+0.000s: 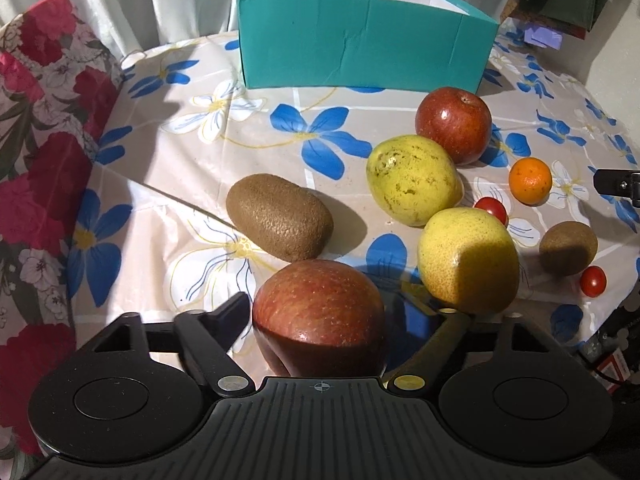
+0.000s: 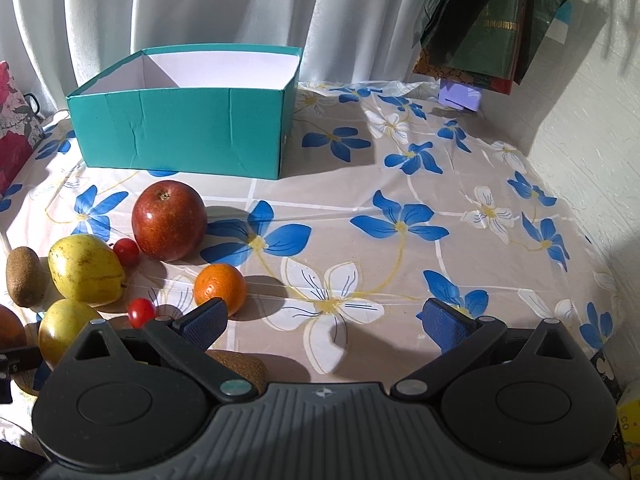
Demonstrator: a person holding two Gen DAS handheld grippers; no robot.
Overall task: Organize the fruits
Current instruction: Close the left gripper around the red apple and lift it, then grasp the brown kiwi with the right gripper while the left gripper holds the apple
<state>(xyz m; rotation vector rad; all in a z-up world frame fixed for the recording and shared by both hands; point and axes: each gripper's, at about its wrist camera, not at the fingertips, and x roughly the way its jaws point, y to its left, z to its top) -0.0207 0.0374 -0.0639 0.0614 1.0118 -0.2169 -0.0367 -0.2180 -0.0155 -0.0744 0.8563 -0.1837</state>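
Step in hand: the grasp of the near apple (image 1: 320,312), the first fruit bound, by judgement, for the teal box (image 1: 360,56). The left gripper (image 1: 336,316) points steeply down with the apple between its two fingers. The left finger (image 1: 224,320) stands just beside the skin; whether it touches cannot be told. The right finger (image 1: 444,332) shows a gap of cloth between itself and the apple, so the jaws are partly open and not yet clamped.

The next move calls for the jaws to close on the apple's widest part, then a lift clear of the pear (image 1: 468,260) just to its right and the kiwi (image 1: 280,222) just behind, and a carry over the box's near wall.

Farther back on the flowered tablecloth (image 1: 192,80) lie a second, speckled pear (image 1: 412,184), a far apple (image 1: 454,124), a tangerine (image 1: 530,180), two cherry tomatoes (image 1: 492,209) and a small kiwi (image 1: 568,248). The box stands at the far edge, well apart from the fruit, and no fruit shows inside it.

The right gripper (image 2: 324,320) hangs tilted down over bare cloth, jaws wide and empty, with the tangerine just beside its left pad (image 2: 204,322).
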